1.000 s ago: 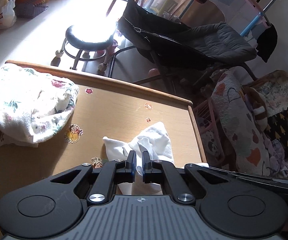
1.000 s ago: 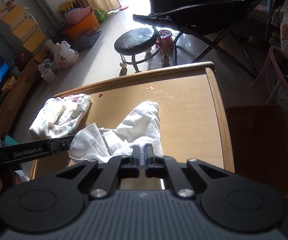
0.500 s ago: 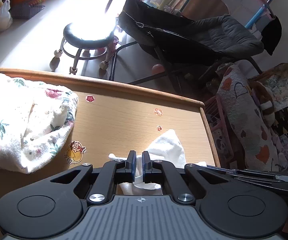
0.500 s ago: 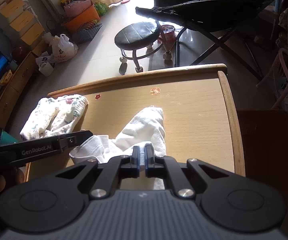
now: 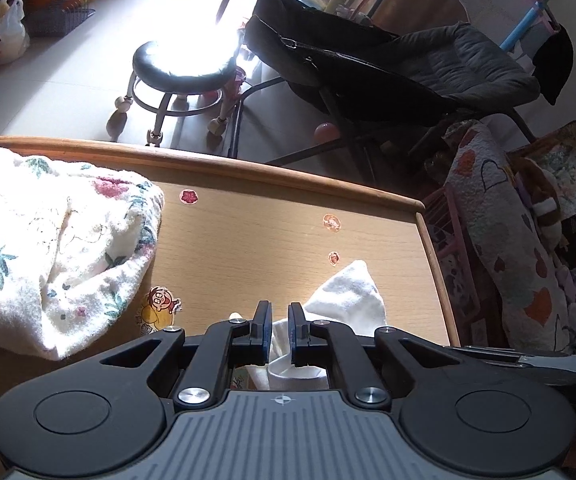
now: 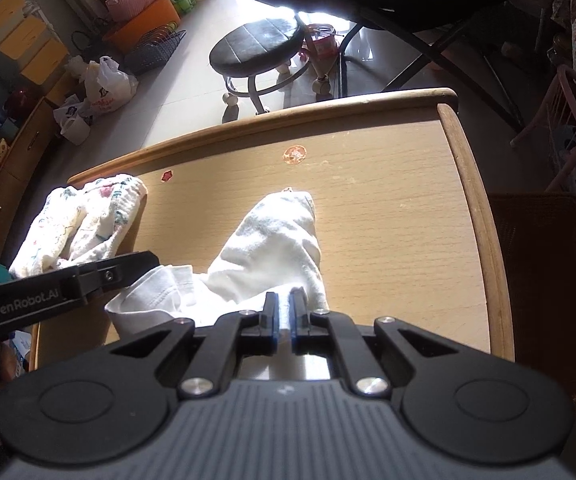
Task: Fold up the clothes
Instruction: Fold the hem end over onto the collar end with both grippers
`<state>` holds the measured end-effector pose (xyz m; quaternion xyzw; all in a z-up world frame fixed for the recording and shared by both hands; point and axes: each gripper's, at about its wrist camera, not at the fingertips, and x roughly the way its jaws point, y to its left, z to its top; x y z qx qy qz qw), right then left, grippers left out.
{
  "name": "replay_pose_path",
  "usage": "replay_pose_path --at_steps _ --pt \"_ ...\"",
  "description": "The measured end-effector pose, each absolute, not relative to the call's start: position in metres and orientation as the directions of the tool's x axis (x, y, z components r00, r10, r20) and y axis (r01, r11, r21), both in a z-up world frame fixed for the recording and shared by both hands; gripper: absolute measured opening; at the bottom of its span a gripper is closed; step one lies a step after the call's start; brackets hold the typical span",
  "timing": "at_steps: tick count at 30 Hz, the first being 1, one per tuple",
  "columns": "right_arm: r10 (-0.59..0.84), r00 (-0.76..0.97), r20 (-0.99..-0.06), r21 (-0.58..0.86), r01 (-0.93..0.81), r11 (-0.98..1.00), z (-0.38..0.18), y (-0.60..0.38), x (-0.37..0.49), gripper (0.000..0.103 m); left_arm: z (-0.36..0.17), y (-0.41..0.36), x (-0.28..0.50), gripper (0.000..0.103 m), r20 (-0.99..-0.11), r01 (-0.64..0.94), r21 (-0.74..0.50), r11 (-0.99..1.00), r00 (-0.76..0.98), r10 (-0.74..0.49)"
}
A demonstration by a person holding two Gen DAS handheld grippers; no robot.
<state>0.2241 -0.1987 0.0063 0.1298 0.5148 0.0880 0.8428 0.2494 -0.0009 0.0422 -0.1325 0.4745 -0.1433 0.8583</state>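
A crumpled white garment (image 6: 275,240) lies on the wooden table (image 6: 388,208), one end reaching toward the far side. My right gripper (image 6: 283,316) is shut on its near edge, with cloth pinched between the fingers. My left gripper (image 5: 279,332) is shut on another part of the white garment (image 5: 352,296), with a fold showing in its narrow gap. From the right wrist view the left gripper (image 6: 87,280) comes in from the left over the garment's bunched end. A heaped floral garment (image 5: 55,248) sits at the table's left; the same floral garment (image 6: 87,220) also shows in the right wrist view.
The table (image 5: 247,232) has a raised rim and several stickers. Beyond its far edge stand a round black stool (image 5: 183,68) and a dark folding lounge chair (image 5: 408,68). Quilted bedding (image 5: 508,248) and a brown wicker seat (image 6: 540,280) crowd the right side.
Both grippers kept hold of the white garment. The left gripper drew back and lower, so less cloth shows beyond its fingers, and its jaw gap looks slightly wider.
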Motion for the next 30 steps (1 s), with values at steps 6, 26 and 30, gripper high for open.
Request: replay_pose_path --at_steps 6,26,30 --pt "0.281 0.458 -0.843 0.301 -0.032 0.953 0.016 -0.199 0.227 0.007 0.052 -0.003 0.238 0.014 -0.786 0.144 -0.33 0.933 0.506 -0.356" --pt "0.271 0.58 -0.768 0.251 -0.117 0.961 0.058 -0.207 0.24 0.009 0.082 0.021 0.215 0.017 -0.784 0.164 -0.288 0.944 0.526 -0.33" --pt "0.267 0.546 -0.794 0.237 -0.126 0.963 0.055 -0.21 0.229 0.017 0.077 0.017 0.203 0.018 -0.804 0.135 -0.287 0.948 0.504 -0.315"
